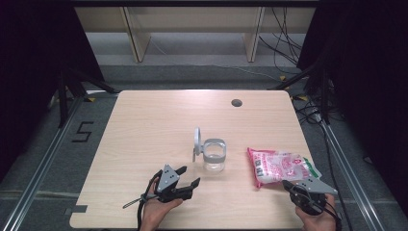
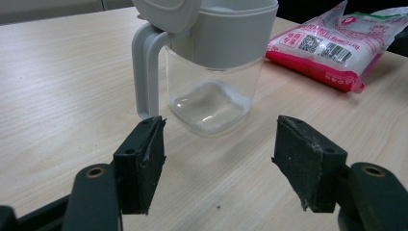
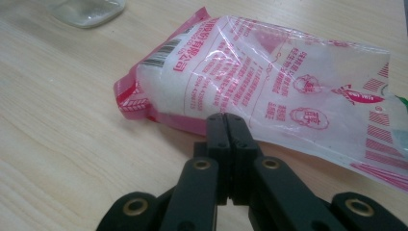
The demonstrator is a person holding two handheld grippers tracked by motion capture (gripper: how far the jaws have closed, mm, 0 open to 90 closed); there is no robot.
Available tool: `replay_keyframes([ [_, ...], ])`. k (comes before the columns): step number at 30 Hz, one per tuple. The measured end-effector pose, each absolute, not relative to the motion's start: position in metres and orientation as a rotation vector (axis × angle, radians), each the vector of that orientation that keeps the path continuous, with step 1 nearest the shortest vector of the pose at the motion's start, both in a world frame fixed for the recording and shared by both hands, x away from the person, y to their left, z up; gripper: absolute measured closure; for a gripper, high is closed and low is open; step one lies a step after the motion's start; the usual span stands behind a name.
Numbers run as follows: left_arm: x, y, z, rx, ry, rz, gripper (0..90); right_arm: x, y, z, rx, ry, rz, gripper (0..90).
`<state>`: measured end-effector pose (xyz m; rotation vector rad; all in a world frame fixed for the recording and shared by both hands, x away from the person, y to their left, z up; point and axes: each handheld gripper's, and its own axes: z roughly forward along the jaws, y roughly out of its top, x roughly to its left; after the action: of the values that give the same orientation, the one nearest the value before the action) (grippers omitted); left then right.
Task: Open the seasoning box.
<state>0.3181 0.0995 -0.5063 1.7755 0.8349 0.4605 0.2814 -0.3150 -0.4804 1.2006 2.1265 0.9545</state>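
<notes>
Jar (image 1: 213, 155) mid-table (image 1: 144, 125); bag (image 1: 279, 166) just right, probably not touching; left gripper (image 1: 187, 178) before jar.

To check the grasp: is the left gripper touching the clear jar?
Apart. In the left gripper view, the open left gripper stands short of the clear jar, bare table between.

floor (image 1: 57, 144): "5" | bag (image 2: 332, 48): barcode, QR code (red print unreadable)
</notes>
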Motion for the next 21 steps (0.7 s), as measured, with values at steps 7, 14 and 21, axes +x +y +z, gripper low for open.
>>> replay_keyframes([
  [7,0.318,0.099,-0.506,1.793,0.832,0.463,34.5,0.293,-0.314,-0.484,1.171,2.134,0.904,90.0],
  [14,0.318,0.097,-0.507,1.772,0.833,0.448,34.4,0.300,-0.317,-0.484,1.200,2.134,0.881,90.0],
  [21,0.317,0.097,-0.507,1.787,0.837,0.451,34.4,0.312,-0.324,-0.484,1.217,2.104,0.861,90.0],
])
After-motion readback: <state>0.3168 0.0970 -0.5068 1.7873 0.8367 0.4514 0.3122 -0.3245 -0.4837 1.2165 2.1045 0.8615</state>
